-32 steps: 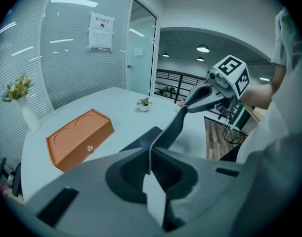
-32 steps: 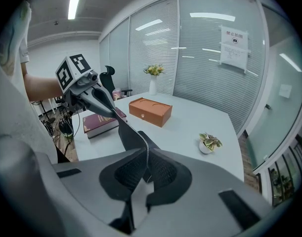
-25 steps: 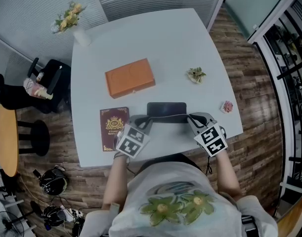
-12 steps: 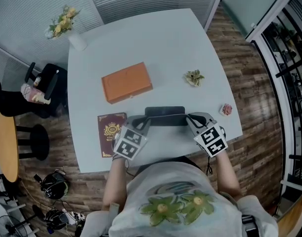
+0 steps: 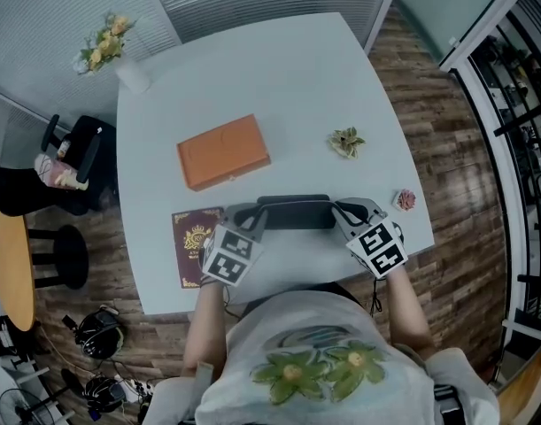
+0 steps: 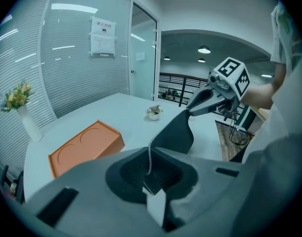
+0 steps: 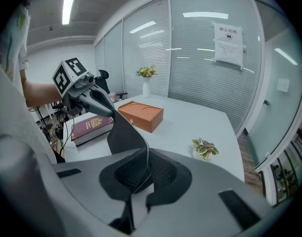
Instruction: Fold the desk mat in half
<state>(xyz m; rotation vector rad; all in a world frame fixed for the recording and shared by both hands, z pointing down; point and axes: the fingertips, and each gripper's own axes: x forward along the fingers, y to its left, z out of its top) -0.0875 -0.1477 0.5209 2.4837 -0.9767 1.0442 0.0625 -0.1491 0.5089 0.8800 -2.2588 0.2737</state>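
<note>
The dark grey desk mat [image 5: 295,212] lies near the front of the white table [image 5: 252,69], its near edge lifted and curling over the rest. My left gripper [image 5: 254,213] is shut on that edge's left corner, my right gripper [image 5: 339,209] on its right corner. In the left gripper view the mat's thin edge [image 6: 150,164] runs between the jaws and the sheet [image 6: 175,132] rises to the right gripper [image 6: 200,102]. In the right gripper view the mat [image 7: 123,132] stretches up to the left gripper [image 7: 102,107].
An orange box [image 5: 224,151] sits beyond the mat, and a maroon book [image 5: 196,243] lies at the table's front left beside my left gripper. A small plant [image 5: 346,141] and a pink object [image 5: 405,199] are to the right; a flower vase [image 5: 128,71] is at the far left corner.
Both grippers have carried the lifted mat edge slightly farther over the table, away from the person. Both grips are unchanged.
</note>
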